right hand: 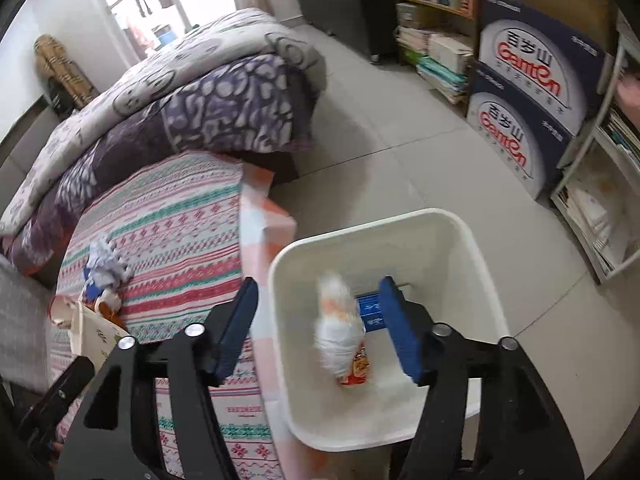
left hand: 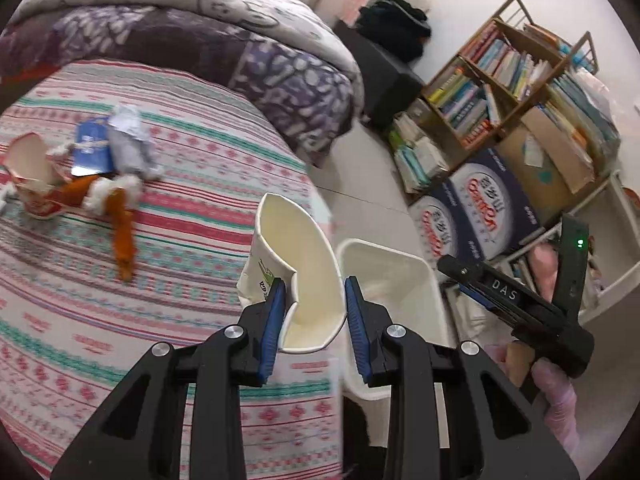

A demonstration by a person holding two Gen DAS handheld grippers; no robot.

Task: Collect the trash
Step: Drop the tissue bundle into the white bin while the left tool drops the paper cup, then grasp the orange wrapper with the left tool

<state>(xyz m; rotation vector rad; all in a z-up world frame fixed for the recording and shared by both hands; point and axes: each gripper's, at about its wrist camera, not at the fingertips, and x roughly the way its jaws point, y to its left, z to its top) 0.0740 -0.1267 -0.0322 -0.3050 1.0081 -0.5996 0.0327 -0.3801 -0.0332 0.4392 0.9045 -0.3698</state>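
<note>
My left gripper [left hand: 314, 300] is shut on a crushed white paper cup [left hand: 304, 264], held over the bed edge next to the white trash bin [left hand: 416, 268]. My right gripper [right hand: 316, 320] is open above the bin [right hand: 472, 240]; a blurred white wrapper [right hand: 338, 336] is between its fingers, in the air or inside the bin. A blue packet [right hand: 372, 314] lies in the bin. On the striped bedspread [left hand: 192, 184] lies more trash: a torn red-and-white cup [left hand: 32, 180], a blue packet [left hand: 92, 148], crumpled grey paper [left hand: 130, 144] and orange peel [left hand: 120, 220]. The right gripper also shows in the left wrist view [left hand: 520, 300].
A folded purple-and-grey quilt [left hand: 224, 40] lies across the bed. A bookshelf [left hand: 512, 80], stacked blue cartons [right hand: 536, 92] and a white rack [right hand: 600, 200] line the tiled floor [right hand: 380, 128] beyond the bin. A dark box [left hand: 384, 76] stands by the wall.
</note>
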